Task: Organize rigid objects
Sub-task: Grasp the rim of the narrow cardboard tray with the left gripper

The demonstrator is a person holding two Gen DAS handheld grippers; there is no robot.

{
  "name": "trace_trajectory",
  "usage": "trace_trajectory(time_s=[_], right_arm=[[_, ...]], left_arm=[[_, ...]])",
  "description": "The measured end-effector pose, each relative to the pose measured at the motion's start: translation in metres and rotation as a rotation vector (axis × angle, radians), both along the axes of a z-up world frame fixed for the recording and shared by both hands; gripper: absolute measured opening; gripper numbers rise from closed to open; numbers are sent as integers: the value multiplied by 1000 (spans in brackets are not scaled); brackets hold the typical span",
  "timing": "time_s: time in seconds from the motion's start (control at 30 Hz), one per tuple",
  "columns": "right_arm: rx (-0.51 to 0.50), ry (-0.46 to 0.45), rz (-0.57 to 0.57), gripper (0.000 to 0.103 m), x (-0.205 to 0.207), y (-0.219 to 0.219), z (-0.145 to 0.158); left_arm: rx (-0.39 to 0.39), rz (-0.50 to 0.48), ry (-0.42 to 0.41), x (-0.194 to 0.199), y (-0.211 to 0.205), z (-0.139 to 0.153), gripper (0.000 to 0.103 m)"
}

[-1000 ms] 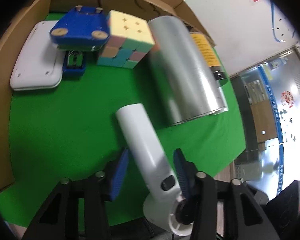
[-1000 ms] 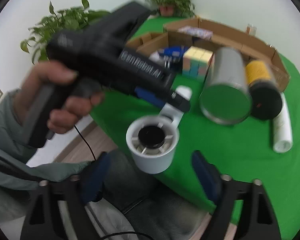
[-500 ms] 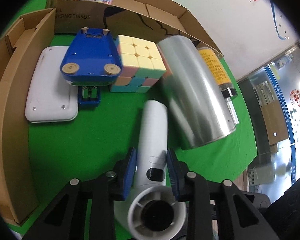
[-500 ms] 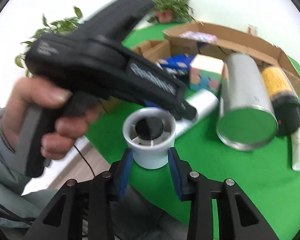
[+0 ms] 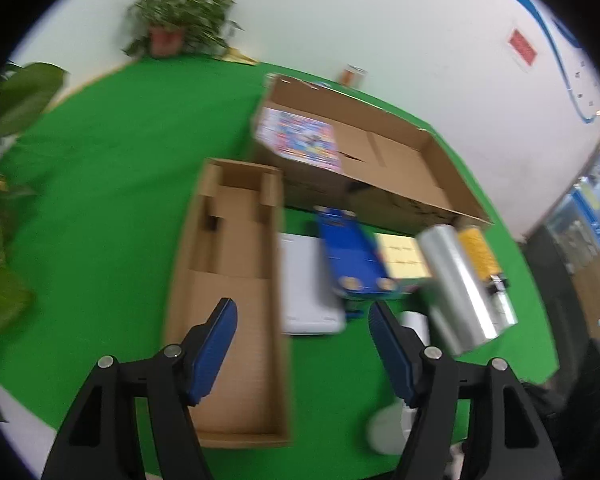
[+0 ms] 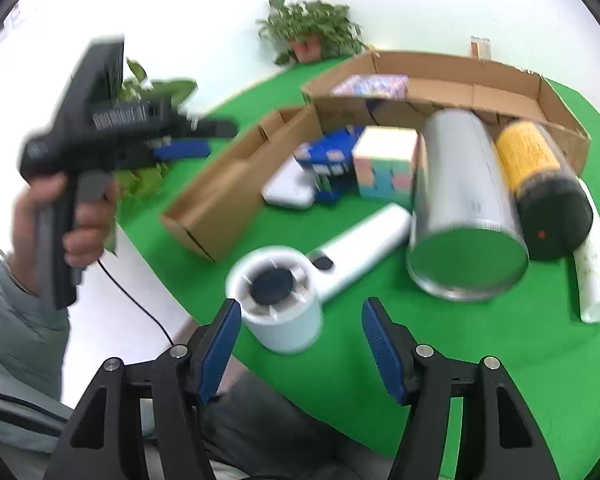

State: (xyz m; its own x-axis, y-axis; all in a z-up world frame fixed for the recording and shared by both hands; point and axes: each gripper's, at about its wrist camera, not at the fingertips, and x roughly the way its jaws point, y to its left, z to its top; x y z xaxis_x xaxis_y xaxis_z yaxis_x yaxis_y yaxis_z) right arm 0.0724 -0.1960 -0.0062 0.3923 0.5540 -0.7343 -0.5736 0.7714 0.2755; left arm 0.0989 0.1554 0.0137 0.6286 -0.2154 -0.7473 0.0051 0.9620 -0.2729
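A white hair dryer (image 6: 324,264) lies on the green table, its round head at the front edge, just ahead of my open, empty right gripper (image 6: 296,340). Part of it shows low in the left wrist view (image 5: 396,420). My left gripper (image 5: 304,352) is open and empty, raised above the narrow cardboard tray (image 5: 228,280) and seen at the left in the right wrist view (image 6: 180,148). Behind lie a silver cylinder (image 6: 460,208), a yellow-and-black bottle (image 6: 540,184), a pastel cube (image 6: 384,164), a blue object (image 6: 328,156) and a white flat device (image 6: 288,192).
A large open cardboard box (image 6: 460,88) with a colourful packet (image 5: 296,140) stands at the back. A white tube (image 6: 596,280) lies at the right. Potted plants (image 6: 308,36) stand at the table's far and left sides. The table's front edge is near the dryer head.
Both grippers were shut on the hair dryer half a second ago and have opened. The left gripper has lifted away to the left, over the cardboard tray. The dryer now lies on the table.
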Motion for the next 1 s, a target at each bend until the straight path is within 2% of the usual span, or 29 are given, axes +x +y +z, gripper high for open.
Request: trace_trajectory(time_s=[0.07, 0.13, 0.17, 0.2, 0.23, 0.3, 0.33, 0.37, 0.5, 0.6, 0.77, 1.0], right_arm=[[43, -16, -11, 62, 0, 3, 13], [68, -20, -4, 61, 4, 14, 22], [65, -24, 7, 61, 3, 21, 25], [52, -34, 23, 57, 2, 30, 28], [33, -50, 37, 55, 1, 41, 30], [5, -51, 60, 51, 0, 60, 30], [-2, -35, 67, 44, -1, 70, 29], [-9, -20, 68, 41, 2, 77, 27], [-52, 20, 39, 25, 11, 107, 18], [-62, 42, 14, 18, 19, 131, 13], [-132, 36, -11, 16, 23, 169, 1], [-250, 76, -42, 16, 30, 192, -32]], left_arm=[[47, 41, 6, -4, 14, -3, 68], [61, 65, 25, -5, 31, -10, 67], [65, 77, 33, -6, 36, -16, 63], [69, 90, 55, -5, 41, -23, 51], [64, 92, 73, -5, 43, -30, 43], [53, 102, 110, -6, 51, -43, 16], [54, 113, 129, -6, 51, -49, 10], [40, 121, 137, -8, 55, -54, 7], [21, 124, 121, -18, 56, -55, 7], [0, 113, 132, -26, 54, -55, 7], [-32, 126, 140, -51, 53, -55, 7], [-45, 128, 123, -68, 46, -55, 7]])
